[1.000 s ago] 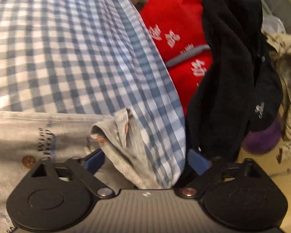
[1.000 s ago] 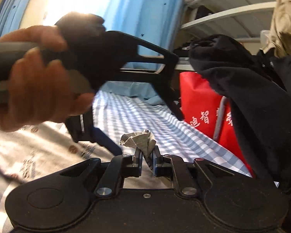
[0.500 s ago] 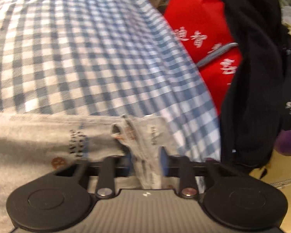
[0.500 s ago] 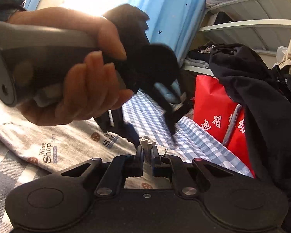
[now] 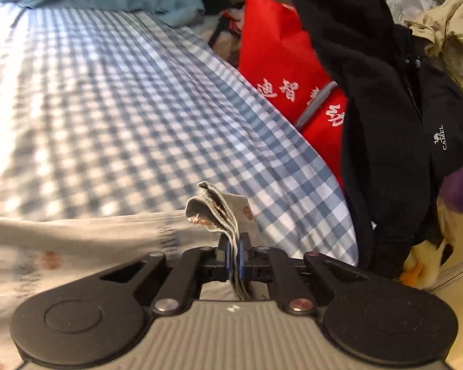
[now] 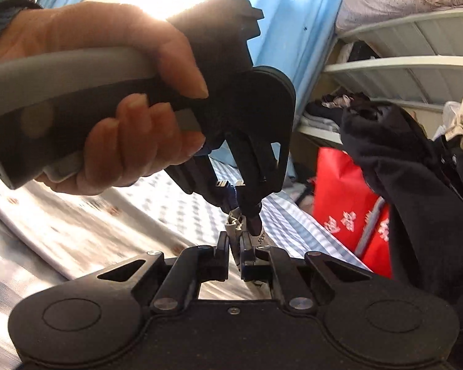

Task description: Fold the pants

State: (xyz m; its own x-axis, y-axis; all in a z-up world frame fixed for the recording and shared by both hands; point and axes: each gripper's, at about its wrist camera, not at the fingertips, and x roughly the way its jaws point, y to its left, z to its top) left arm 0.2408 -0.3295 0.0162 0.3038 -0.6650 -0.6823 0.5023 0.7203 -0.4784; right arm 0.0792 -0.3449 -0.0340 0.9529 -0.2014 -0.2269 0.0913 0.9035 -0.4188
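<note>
Checked bedsheet (image 5: pixel 114 117) fills frame; grey pants (image 5: pixel 86 240) lie lower left. Left gripper (image 5: pixel 236 257) pinches hem, right gripper (image 6: pixel 235 251) pinches same corner, likely to carry fold over.

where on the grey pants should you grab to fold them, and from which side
Grip the bunched hem corner of the grey pants, from the bed's near edge. It stands up off the flat cloth, so fingers fit around it. The left gripper and right gripper both pinch that end.
</note>
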